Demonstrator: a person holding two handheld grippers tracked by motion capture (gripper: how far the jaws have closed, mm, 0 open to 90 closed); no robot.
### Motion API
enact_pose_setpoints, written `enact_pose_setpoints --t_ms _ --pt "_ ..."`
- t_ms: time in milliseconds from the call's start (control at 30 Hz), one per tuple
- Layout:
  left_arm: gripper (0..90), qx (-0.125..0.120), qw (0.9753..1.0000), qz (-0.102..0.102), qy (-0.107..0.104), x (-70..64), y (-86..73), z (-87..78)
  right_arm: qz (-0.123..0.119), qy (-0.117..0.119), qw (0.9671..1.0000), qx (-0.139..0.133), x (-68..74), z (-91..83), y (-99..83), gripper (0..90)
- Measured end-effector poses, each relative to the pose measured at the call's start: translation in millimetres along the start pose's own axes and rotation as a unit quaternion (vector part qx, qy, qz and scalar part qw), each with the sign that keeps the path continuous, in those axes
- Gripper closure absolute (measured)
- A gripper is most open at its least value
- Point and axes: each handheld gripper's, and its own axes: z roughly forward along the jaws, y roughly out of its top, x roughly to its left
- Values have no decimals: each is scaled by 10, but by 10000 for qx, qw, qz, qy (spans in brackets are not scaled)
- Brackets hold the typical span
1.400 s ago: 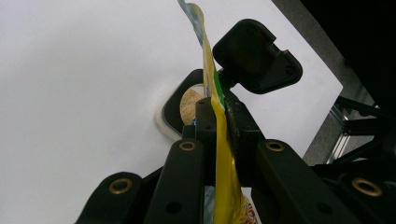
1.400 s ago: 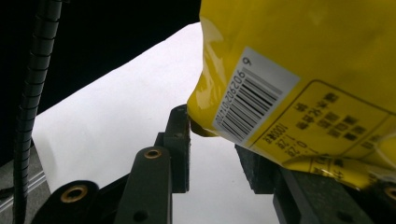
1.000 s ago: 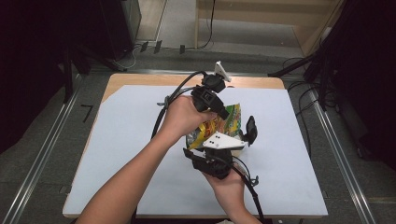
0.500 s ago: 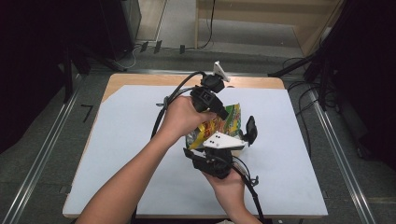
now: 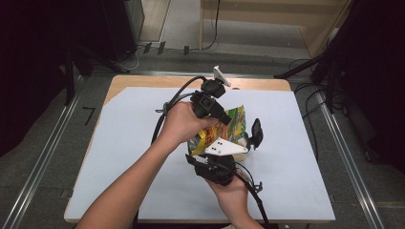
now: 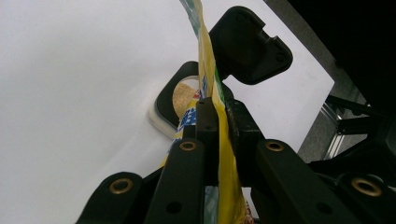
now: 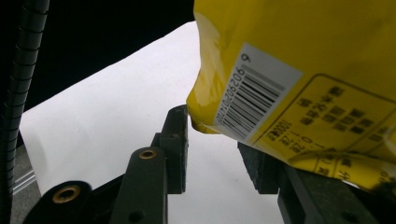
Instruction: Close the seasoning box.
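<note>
Table (image 5: 119,157) under a white sheet carries the whole scene, seen from the high view. Above its middle hangs a yellow and green snack bag (image 5: 229,125), lifted off the sheet between both tools. From the left, the left gripper (image 5: 220,116) has its jaws clamped on the bag's thin edge (the left gripper view shows the foil squeezed flat between them). Below it, the right gripper (image 7: 212,151) stands with its jaws spread, the bag's barcoded corner hanging just above the gap. A small black-rimmed dish (image 6: 180,100) lies on the sheet beneath the bag.
</note>
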Motion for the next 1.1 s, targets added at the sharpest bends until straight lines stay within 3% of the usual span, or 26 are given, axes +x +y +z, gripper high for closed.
enact_pose_setpoints --t_ms 400,567,867,1100 --pt "855 -79 10000 49 -24 44 -139 -14 -9 123 9999 -55 -8 16 -75 621" --pt "858 -193 9998 58 -92 83 -222 -17 -187 96 9998 -64 11 39 -123 589" --pt "874 -304 9994 70 -165 142 -335 -15 -296 198 9993 66 2 55 -176 556" --pt "882 -358 9989 -29 -287 203 -408 23 -217 194 9991 297 -44 88 -259 539"
